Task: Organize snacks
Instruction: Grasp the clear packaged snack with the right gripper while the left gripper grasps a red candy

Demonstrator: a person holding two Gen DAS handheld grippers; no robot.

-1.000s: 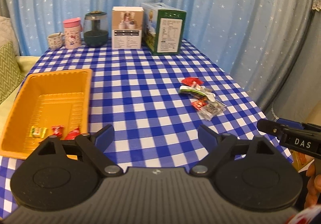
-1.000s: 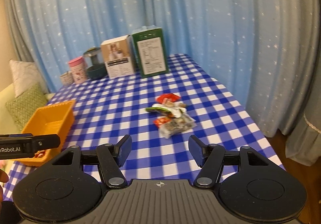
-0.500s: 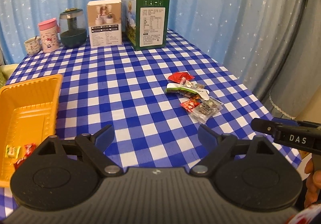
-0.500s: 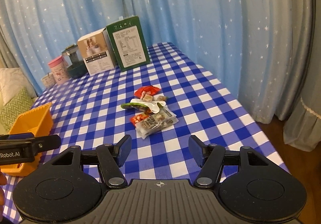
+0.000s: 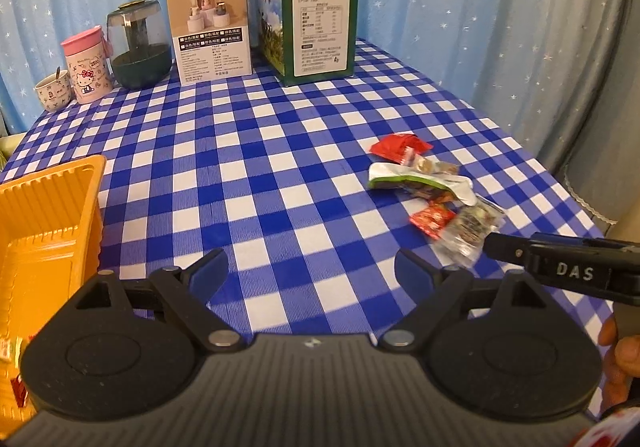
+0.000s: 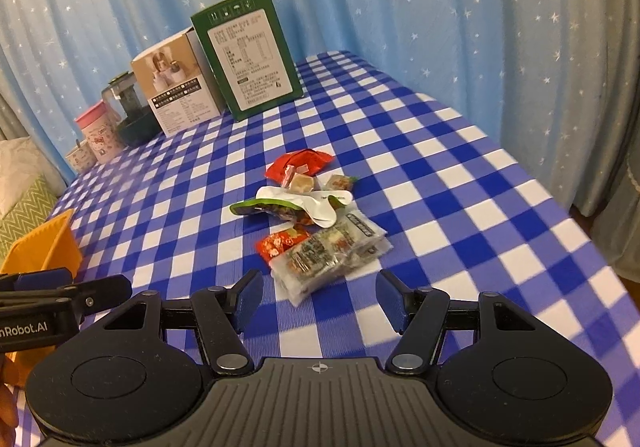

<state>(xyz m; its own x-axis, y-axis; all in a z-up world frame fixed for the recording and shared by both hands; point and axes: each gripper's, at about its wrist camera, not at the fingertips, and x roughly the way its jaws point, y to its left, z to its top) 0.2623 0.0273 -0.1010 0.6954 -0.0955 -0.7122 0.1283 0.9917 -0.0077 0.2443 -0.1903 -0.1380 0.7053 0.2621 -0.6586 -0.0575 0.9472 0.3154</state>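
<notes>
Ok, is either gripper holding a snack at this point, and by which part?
Nothing is held. The left gripper and the right gripper both have open jaws with nothing between them. The right one is just short of the clear snack packet.

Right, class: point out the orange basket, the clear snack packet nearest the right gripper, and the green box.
orange basket [image 5: 52,231], left wrist view, on its ribbed inner wall.
clear snack packet [image 6: 328,259], right wrist view, on its middle.
green box [image 6: 250,63], right wrist view, on its white label.
</notes>
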